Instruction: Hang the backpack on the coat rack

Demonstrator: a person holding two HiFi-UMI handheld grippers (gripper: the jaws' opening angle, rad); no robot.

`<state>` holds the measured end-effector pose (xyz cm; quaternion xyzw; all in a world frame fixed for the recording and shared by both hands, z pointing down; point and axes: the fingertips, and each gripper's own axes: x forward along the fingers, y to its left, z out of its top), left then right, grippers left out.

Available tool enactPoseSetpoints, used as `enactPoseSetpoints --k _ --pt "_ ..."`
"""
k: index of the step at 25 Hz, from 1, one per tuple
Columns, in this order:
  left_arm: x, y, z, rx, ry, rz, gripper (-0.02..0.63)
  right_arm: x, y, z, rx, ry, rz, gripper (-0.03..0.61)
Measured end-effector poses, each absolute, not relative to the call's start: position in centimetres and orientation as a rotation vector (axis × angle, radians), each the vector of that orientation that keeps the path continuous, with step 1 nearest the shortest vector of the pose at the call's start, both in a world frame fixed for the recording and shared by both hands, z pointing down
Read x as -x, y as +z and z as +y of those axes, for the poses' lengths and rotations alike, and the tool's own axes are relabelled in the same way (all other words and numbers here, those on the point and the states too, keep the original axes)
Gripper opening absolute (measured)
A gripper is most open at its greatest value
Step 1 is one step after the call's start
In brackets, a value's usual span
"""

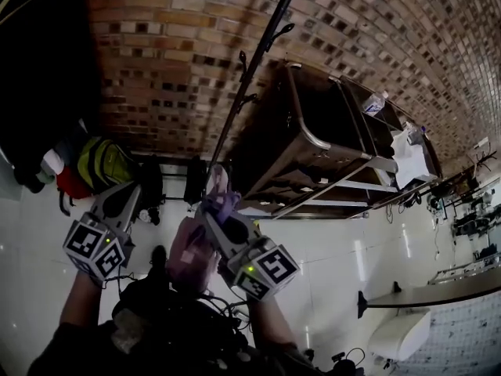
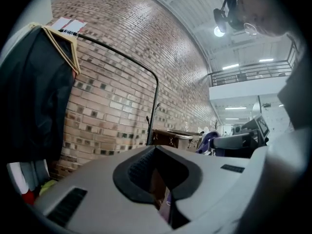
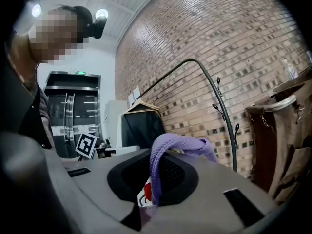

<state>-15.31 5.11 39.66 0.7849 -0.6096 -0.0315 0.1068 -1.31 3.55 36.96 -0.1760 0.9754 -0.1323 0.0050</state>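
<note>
In the head view a pink-purple backpack (image 1: 192, 257) hangs low in front of me, over the white floor. My right gripper (image 1: 213, 210) is shut on its lilac webbing strap (image 3: 180, 143), which loops up out of the jaws and over the right finger in the right gripper view. The black coat rack (image 1: 250, 77) stands just beyond, a thin pole with small hooks against the brick wall; it also shows as coat rack (image 3: 222, 111) to the right of the strap. My left gripper (image 1: 125, 194) is held to the left, level, its jaws closed with nothing between them (image 2: 158, 172).
A brown canvas cart (image 1: 313, 131) on a metal frame stands right of the rack. A yellow-green bag (image 1: 102, 163) and a dark garment (image 2: 34, 82) on a wooden hanger are at the left. A white table (image 1: 438, 292) edge is at lower right.
</note>
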Motion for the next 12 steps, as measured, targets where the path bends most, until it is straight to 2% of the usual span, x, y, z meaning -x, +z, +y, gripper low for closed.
enactPoseSetpoints --k 12 --pt "23.9 39.4 -7.1 -2.353 -0.130 -1.712 0.012 12.6 36.5 -7.6 0.562 -0.394 3.047 0.028"
